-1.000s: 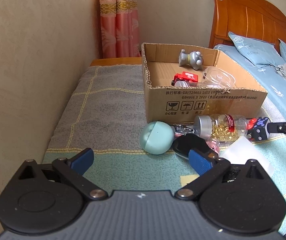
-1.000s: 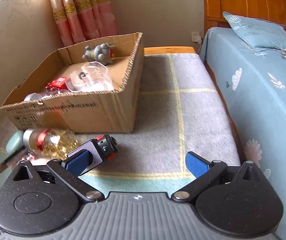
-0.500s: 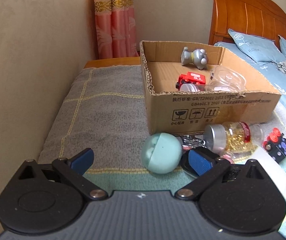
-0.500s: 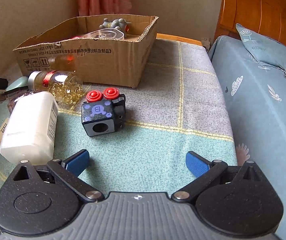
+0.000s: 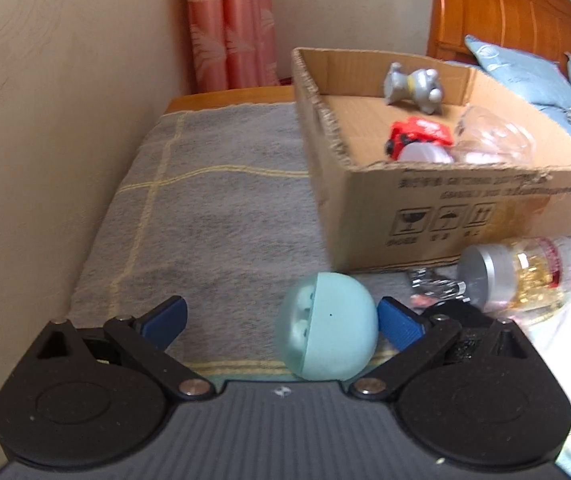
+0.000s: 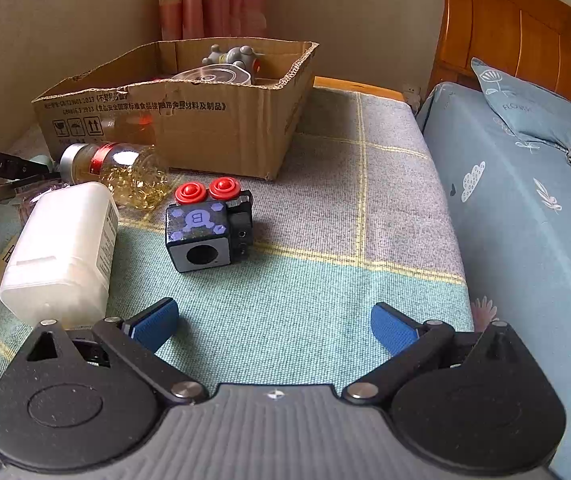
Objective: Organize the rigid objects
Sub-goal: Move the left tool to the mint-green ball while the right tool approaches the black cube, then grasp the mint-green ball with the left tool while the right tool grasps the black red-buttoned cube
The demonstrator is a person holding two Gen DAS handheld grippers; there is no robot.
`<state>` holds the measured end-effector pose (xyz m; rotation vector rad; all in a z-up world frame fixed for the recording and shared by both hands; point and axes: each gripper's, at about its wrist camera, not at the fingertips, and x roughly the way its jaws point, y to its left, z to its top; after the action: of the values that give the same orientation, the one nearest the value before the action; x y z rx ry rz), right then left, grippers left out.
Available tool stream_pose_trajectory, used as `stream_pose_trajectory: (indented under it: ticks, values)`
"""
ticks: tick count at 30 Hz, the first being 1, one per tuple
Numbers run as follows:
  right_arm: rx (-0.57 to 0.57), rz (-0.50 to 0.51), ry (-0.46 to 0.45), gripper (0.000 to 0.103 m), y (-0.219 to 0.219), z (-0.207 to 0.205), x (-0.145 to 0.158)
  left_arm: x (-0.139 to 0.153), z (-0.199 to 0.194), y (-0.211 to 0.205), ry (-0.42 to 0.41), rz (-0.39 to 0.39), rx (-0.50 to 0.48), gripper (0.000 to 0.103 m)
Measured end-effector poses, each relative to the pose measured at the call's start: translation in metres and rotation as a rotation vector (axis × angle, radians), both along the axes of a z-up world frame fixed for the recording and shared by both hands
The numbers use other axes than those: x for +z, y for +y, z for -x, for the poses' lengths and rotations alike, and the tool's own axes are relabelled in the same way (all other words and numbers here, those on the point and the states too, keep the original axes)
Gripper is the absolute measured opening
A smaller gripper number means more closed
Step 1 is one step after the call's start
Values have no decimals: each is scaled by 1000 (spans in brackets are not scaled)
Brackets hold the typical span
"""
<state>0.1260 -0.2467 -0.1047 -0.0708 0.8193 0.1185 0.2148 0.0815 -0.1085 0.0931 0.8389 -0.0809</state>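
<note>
Indoors, checked blanket [image 6: 325, 280] beside bed [image 6: 525, 200], cardboard box [image 5: 425, 208] near wall, both tools [image 5: 281, 320] [image 6: 273, 322] wide open, empty.

Probably a home bedroom: wooden headboard [image 6: 525, 36], pillow [image 6: 525, 108], pink curtains [image 5: 229, 28].

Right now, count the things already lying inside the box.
4 visible in the cardboard box: a grey figure at the back wall, a red toy car mid-box, a white lid by the front wall, a clear plastic tub rightward. More may hide behind the front wall.
</note>
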Motion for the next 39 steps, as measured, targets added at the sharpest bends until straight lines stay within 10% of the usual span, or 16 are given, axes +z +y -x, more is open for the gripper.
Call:
stream_pose_trajectory:
  ticks: [10, 18, 29, 39]
  values:
    - [5, -1, -8, 103, 0, -1, 0, -7, 6, 9, -1, 54, 2, 101]
    - [14, 1, -10, 103, 1, -4, 0, 2, 14, -3, -23, 44, -56, 71]
    - [177, 54, -1, 102, 21, -34, 4, 3, 17, -11, -39, 19, -42, 63]
    - [272, 38, -3, 75, 30, -51, 10, 5, 16, -12, -22, 42, -66, 52]
